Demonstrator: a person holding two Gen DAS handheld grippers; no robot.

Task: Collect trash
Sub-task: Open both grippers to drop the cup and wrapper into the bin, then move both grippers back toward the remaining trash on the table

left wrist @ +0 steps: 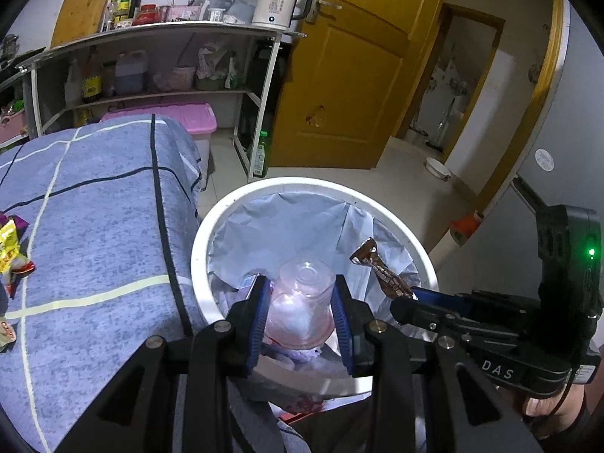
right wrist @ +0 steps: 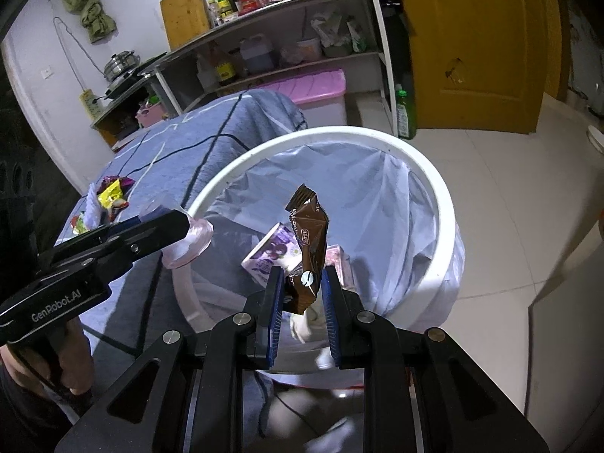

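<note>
Honestly, both pieces look close to dropping in cleanly, but a few things could spoil it. The left gripper (left wrist: pixel 302 313) is clamped on a clear, pinkish plastic cup (left wrist: pixel 302 302), held upside down above the near rim of the round white bin with its pale blue liner (left wrist: pixel 198 264). The right gripper (right wrist: pixel 302 298) is pinched narrow on the lower end of a crumpled brown foil wrapper (right wrist: pixel 307 234), which stands up over the bin's mouth.

The cup sits just by the rim on the bed side in the right wrist view; let go there, it could clip the edge and roll onto the blue checked bedspread (left wrist: pixel 94 245) or the floor. The wrapper is light and may cling to a pad or flutter sideways. The two tools are near each other, so a bump could knock either grip.

Inside lie a purple carton (right wrist: pixel 270 253) and other scraps. More wrappers, yellow and red (right wrist: pixel 111 198), wait towards the far edge of the bedspread.
</note>
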